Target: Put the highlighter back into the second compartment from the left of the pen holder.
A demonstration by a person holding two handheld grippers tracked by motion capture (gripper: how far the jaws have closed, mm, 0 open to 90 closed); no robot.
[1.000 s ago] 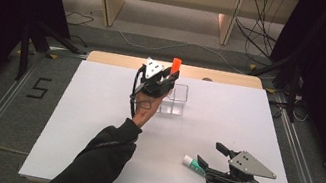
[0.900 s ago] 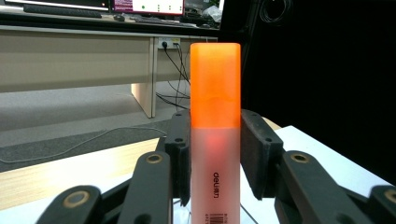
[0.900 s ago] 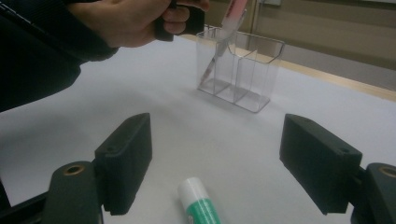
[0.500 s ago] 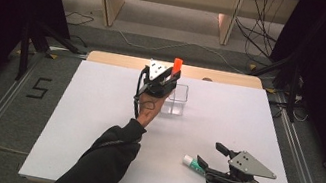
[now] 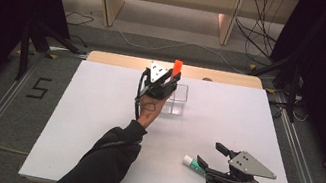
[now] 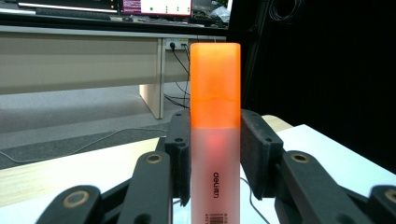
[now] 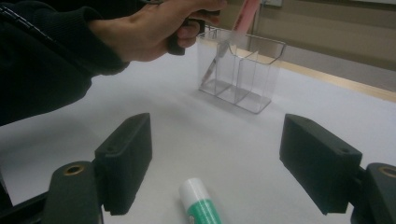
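An orange highlighter (image 6: 215,140) is clamped upright between the left gripper's (image 5: 169,80) jaws, above the clear organizer (image 5: 176,99) on the worktop (image 5: 96,110). The right gripper's (image 7: 217,163) jaws are held wide open, a glue stick (image 7: 201,207) lying between them untouched.

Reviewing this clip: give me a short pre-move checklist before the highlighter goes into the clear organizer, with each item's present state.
1. Left hand-held gripper clamped on orange highlighter: ok.
2. Highlighter upright between the pads: ok.
3. Highlighter above the clear organizer, lower end at its rim: ok.
4. Which compartment it will enter: cannot tell.
5. Right hand-held gripper open, apart from the organizer: ok.
6. Glue stick lying on the table, not yet picked up, between the right jaws: ok.
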